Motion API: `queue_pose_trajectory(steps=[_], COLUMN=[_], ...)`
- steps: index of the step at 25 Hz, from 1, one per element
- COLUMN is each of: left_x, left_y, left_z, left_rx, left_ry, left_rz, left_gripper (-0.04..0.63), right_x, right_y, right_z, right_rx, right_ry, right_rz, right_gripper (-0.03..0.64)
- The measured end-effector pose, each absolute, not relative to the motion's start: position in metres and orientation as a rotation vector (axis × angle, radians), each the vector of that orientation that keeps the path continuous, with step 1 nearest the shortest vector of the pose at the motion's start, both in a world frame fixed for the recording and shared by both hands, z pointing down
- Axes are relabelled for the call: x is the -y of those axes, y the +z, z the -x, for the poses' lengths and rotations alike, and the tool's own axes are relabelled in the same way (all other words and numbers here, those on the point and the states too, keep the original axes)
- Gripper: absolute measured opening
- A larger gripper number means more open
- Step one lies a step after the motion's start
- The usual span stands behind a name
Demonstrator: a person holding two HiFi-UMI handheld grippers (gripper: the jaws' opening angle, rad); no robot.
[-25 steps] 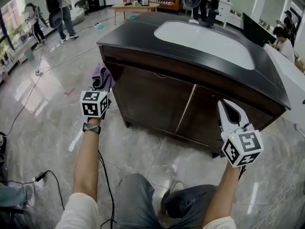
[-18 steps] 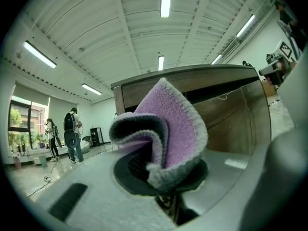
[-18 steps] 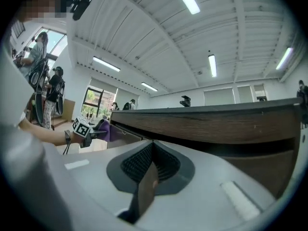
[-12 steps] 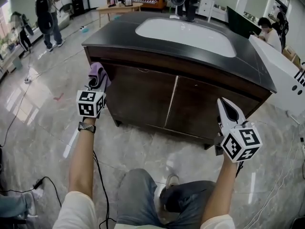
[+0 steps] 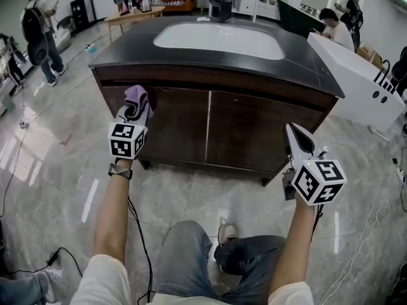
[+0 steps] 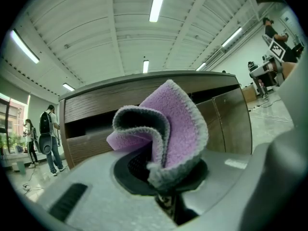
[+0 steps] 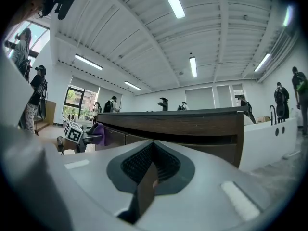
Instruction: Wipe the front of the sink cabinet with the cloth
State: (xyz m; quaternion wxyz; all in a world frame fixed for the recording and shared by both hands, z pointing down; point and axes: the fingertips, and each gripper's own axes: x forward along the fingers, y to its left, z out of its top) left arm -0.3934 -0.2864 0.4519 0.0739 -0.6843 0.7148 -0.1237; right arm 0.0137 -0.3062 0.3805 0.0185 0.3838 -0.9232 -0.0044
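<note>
A dark wooden sink cabinet (image 5: pixel 210 126) with two doors stands ahead, topped by a black counter and a white basin (image 5: pixel 219 40). My left gripper (image 5: pixel 132 114) is shut on a folded purple cloth (image 5: pixel 137 98) with a grey edge (image 6: pixel 166 129); the cloth is held up just before the left door. My right gripper (image 5: pixel 297 140) is shut and empty, raised in front of the right door (image 5: pixel 264 132), apart from it. In the right gripper view the cabinet (image 7: pixel 183 124) fills the middle and the left gripper with the cloth (image 7: pixel 94 131) shows at the left.
The person's knee and shoe (image 5: pixel 226 237) lie on the marble floor below the cabinet. A white fixture (image 5: pixel 359 88) stands to the cabinet's right. Cables (image 5: pixel 137 234) trail on the floor at left. Several people (image 5: pixel 35 33) stand far back left.
The view has swung round so the cabinet front now faces me squarely. Both grippers keep their hold and height; the cloth now sits before the left door rather than at the cabinet's left corner.
</note>
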Motion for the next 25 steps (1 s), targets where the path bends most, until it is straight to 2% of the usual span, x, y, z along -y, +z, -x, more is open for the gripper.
queue_pose_trajectory(steps=[7,25], left_x=[0.298,0.336], left_y=[0.454,0.443], left_z=[0.339,0.201], left_rx=[-2.026,-1.768], left_ry=[-0.362,-0.299], left_rz=[2.159,2.334], left_gripper=[0.044,0.044], right_x=[0.302,0.303], right_y=[0.389,0.386], right_z=[-0.052,-0.087], right_rx=[2.785,2.771], right_ry=[-0.018,-0.105], right_rz=[-1.291,-1.327], right_gripper=[0.008,0.008])
